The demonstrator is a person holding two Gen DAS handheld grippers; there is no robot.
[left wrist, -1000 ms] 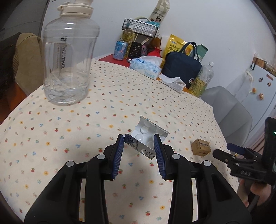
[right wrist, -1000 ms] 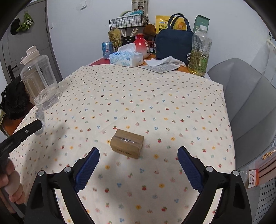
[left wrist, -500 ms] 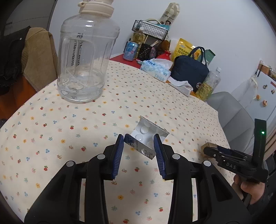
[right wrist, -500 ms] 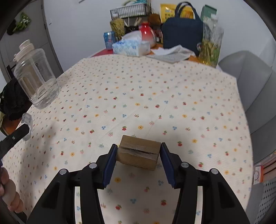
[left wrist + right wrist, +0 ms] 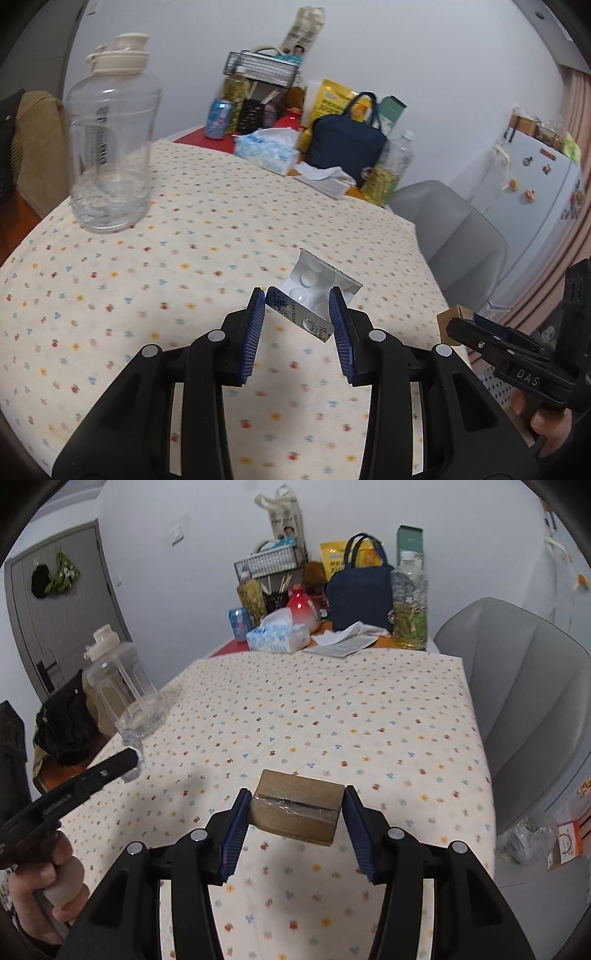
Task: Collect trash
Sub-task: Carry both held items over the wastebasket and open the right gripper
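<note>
Holding one piece of rubbish in each tool, the person seems to have both finds clear of the table so they can be carried off together; the left gripper (image 5: 297,317) is closed down narrow on an empty blister pack (image 5: 314,295), which sits crumpled and tilted between the blue pads, its foil face toward the camera and its bubbles behind; the right gripper (image 5: 293,812) is clamped on a small cardboard box (image 5: 295,812), taped seam up, a pad pressed flat to each end. Both pieces look to hang above the flowered tablecloth (image 5: 332,720) rather than rest on it, which I take as the lift before a bin, though no bin shows in either view; gripping the box by its ends keeps it level and unlikely to slip, while the pack is thin and bent, so I would judge that hold the less secure.

Against a second ago, the right tongs stood wide open around the box as it lay on the cloth; half a second ago they had shut on it, and now it sits higher and the far clutter, the tissue box (image 5: 279,637) and the navy bag (image 5: 360,590), looks lower and further off; the left tongs have kept the pack throughout, but the big clear water jug (image 5: 110,147) has slid away to the left and shrunk, so that hand has drawn back too.
</note>
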